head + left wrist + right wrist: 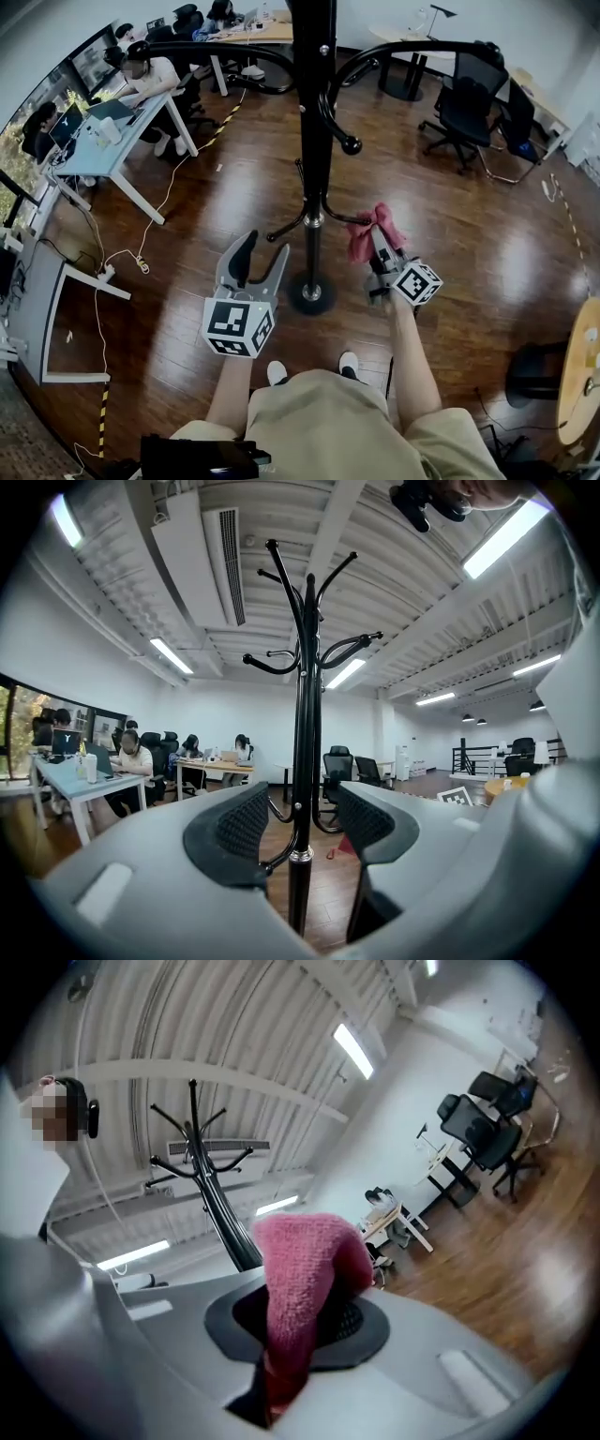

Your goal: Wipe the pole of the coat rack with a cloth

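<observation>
1. The left gripper [266, 242] is just left of the coat rack pole [314, 141], low down, with its jaws wide apart and holding nothing.
2. The right gripper [380, 246] is just right of the pole, clamped on a pink cloth [362, 236].
3. The cloth is close beside the pole, not on it.

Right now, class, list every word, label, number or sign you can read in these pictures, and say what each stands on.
No text can be read in any view.
The cubes on the left gripper and right gripper: only black-and-white square patterns, no letters.
The cloth in the right gripper: no tag shows.
The screens on the desk: too small to read.
</observation>
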